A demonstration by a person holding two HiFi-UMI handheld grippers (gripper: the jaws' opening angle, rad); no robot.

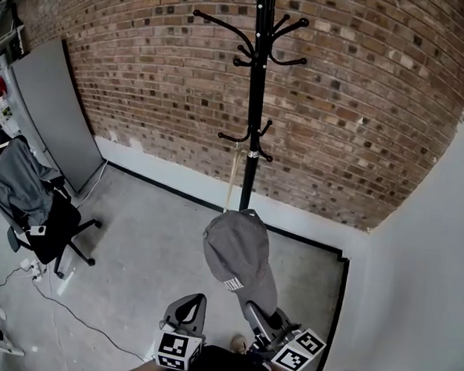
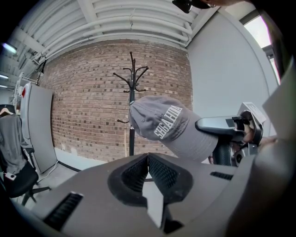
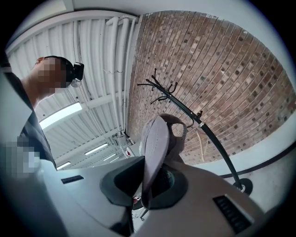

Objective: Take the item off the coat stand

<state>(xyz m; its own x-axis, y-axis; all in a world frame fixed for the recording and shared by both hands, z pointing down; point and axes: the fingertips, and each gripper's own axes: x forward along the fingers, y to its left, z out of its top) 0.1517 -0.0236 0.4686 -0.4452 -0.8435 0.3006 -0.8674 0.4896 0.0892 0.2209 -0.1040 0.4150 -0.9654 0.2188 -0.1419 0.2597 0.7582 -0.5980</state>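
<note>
A grey cap [image 1: 237, 256] with white lettering hangs in the air in front of the black coat stand [image 1: 257, 88], clear of its hooks. My right gripper [image 1: 257, 309] is shut on the cap's brim; in the right gripper view the brim [image 3: 155, 148] stands pinched between the pads, with the coat stand [image 3: 203, 127] behind it. My left gripper [image 1: 196, 302] is low beside it, shut and empty. The left gripper view shows its pads [image 2: 159, 172] together, the cap [image 2: 173, 125] to the upper right and the coat stand [image 2: 132, 88] further back.
A brick wall [image 1: 145, 73] runs behind the stand, with a white wall [image 1: 421, 294] at the right. An office chair with a grey garment [image 1: 24, 192] stands at the left, next to a grey leaning panel [image 1: 60, 115]. Cables [image 1: 52, 303] lie on the concrete floor.
</note>
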